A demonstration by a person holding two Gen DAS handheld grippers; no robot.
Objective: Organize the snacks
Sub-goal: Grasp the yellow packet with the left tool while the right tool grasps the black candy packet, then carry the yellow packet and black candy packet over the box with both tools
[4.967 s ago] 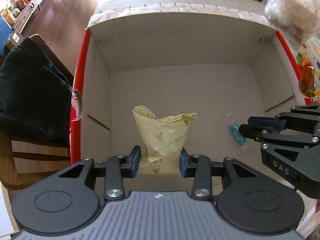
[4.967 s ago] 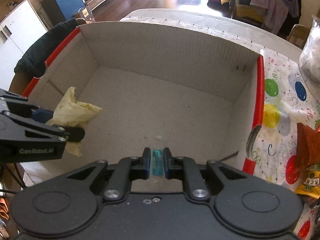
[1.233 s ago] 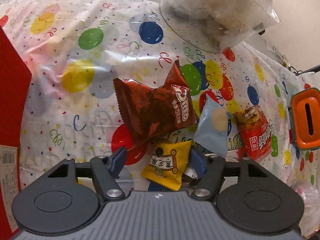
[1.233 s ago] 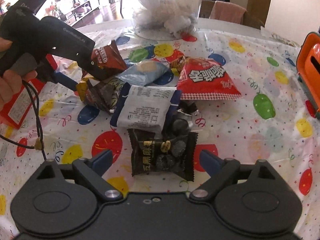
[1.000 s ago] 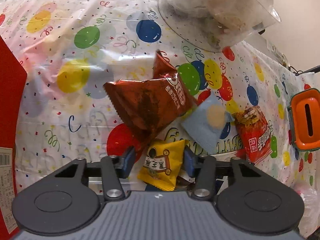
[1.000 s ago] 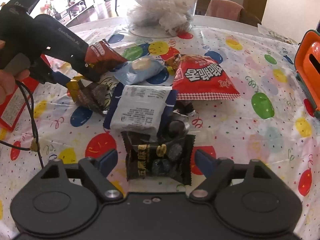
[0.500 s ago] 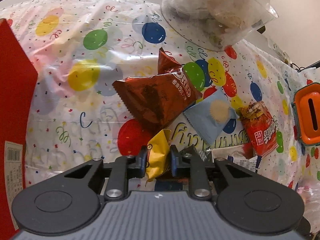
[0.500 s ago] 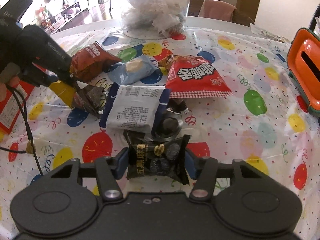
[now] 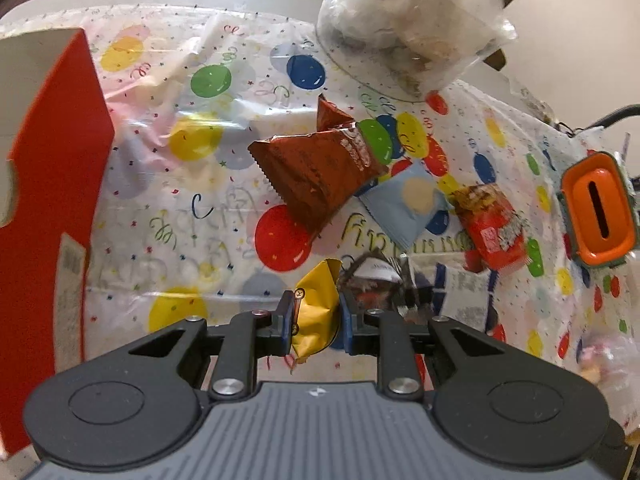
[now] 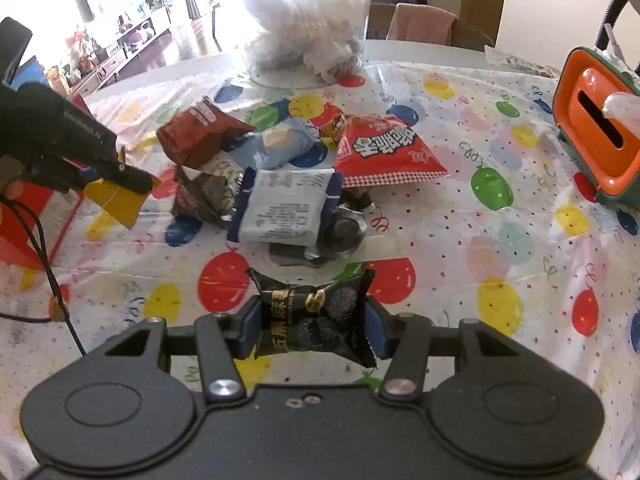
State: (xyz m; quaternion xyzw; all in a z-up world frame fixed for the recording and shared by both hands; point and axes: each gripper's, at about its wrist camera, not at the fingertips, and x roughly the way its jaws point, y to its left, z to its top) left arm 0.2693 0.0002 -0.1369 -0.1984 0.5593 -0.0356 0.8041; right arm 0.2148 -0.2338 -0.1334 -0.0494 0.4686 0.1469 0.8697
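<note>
1. My left gripper [image 9: 314,314] is clenched on the yellow packet [image 9: 316,312], which is crumpled between the pads and, seen from the right wrist view, hangs clear of the tablecloth [image 9: 180,208]. The bite looks to be on one edge only, so I judge a quick swing toward the red box [image 9: 48,184] at my left could let the slick foil slide out.
2. My right gripper [image 10: 312,326] is clamped on the black packet [image 10: 312,320], pads pressing its two sides. It is puffy and bowed; squeezing harder could crush the contents or pop the seal, while easing off could drop it.
3. The remaining snacks, the brown packet [image 9: 320,176], pale blue packet [image 9: 404,204], red packet [image 10: 384,152] and white packet [image 10: 286,208], lie heaped and overlapping in the middle of the table. A low pass with either load could snag and scatter them.
4. Both my hands head for one box, so they could collide at its opening; the left gripper's cable [image 10: 44,256] dangles near the box edge and might catch.
</note>
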